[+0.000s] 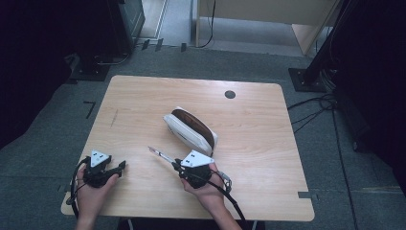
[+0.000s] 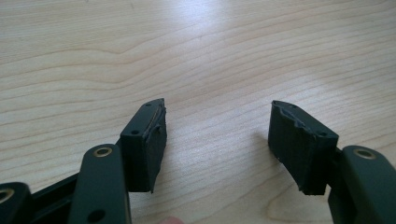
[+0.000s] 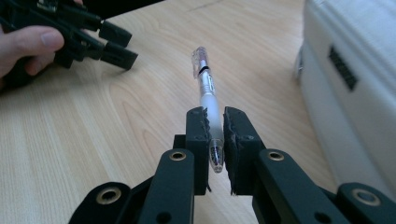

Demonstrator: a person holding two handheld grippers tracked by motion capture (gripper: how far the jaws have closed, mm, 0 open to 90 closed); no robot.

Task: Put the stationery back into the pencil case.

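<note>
Our right tongs [image 3: 214, 135] pinch a pen [image 3: 207, 88] near the white case [image 3: 355, 70]. Our left tongs [image 2: 217, 140] sit open over the bench [image 2: 196, 51].

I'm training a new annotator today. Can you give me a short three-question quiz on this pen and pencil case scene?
1. True or false: the right gripper is shut on the pen.
2. Which describes the pencil case? A) zipped shut, B) open at the top, C) held by the left gripper.
3. What lies between the fingers of the left gripper?

Key
1. True: the pen is pinched near one end, its length sticking out ahead.
2. B: its dark inside shows, and it rests on the wooden table.
3. Nothing: they stand apart over bare wood.
</note>
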